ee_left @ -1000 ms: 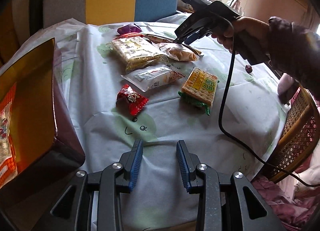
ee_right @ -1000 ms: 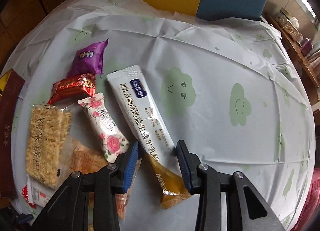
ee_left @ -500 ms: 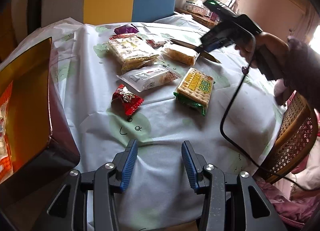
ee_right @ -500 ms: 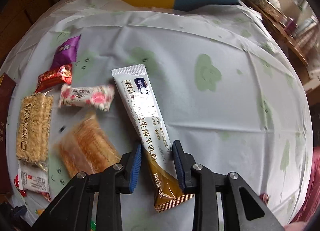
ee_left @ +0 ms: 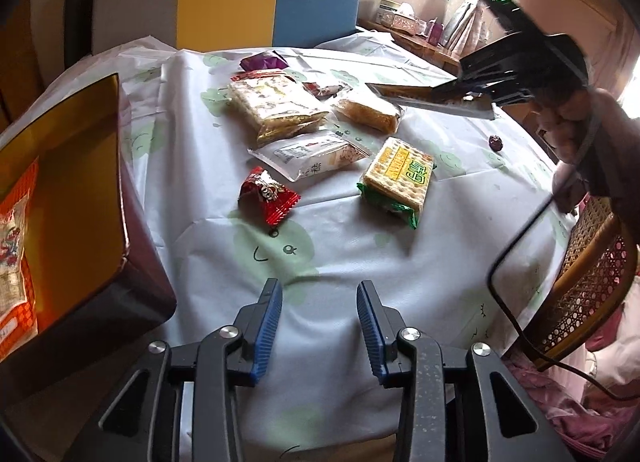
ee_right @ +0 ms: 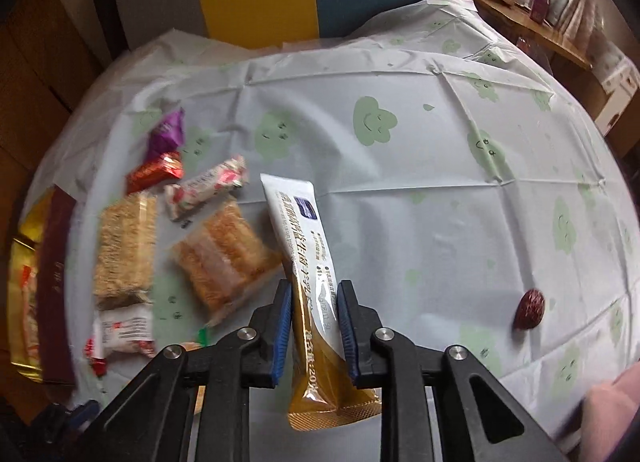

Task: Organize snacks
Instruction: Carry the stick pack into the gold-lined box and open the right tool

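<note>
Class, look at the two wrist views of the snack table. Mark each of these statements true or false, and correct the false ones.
1. The right gripper is shut on the long white and gold sachet. True.
2. The left gripper holds the red candy wrapper. False: its jaws stand open over bare tablecloth, and the wrapper lies on the cloth beyond them.
3. A small dark red fruit lies alone on the cloth, apart from the packets. True.
4. The green and yellow cracker pack is inside the box. False: it lies on the tablecloth.
5. The sachet lies flat on the table. False: it is lifted clear in the left wrist view.
</note>
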Available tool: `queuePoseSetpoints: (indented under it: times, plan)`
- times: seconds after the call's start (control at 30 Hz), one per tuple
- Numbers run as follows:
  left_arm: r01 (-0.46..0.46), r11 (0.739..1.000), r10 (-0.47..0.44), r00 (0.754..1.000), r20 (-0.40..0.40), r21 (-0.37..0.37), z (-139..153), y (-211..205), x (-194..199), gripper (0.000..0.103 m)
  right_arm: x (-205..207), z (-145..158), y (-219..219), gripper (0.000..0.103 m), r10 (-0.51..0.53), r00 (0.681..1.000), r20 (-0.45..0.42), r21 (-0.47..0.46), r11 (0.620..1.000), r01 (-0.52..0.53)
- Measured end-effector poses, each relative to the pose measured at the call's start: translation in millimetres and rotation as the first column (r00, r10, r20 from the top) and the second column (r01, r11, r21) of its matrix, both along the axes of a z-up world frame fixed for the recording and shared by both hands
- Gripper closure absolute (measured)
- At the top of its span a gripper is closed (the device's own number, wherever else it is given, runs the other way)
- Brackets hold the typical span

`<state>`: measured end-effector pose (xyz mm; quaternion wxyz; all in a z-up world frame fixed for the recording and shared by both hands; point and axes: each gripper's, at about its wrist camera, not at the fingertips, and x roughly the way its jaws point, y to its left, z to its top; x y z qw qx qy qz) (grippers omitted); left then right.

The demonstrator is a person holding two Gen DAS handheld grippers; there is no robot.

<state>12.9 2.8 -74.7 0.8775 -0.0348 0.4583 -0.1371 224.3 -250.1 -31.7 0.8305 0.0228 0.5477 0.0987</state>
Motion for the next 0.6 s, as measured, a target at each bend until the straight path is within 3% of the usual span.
queuePoseSetpoints:
  times: [0.27,0.6]
  plan:
    - [-0.002,1.000,0.001,1.000,0.007,0.003,-0.9,-0.5,-2.4,0.064,-31.6,25.2,36.8,0.083,0.097,0.995,0.031,0.187,0.977,-0.101]
    - [-0.007,1.000,0.007,1.000,0.006,-0.015,-1.3,1.8,-2.4,0.064,-54.7,51.5,123.8,0.084,0.282,0.958,0.058,0.286,0.915,-0.286]
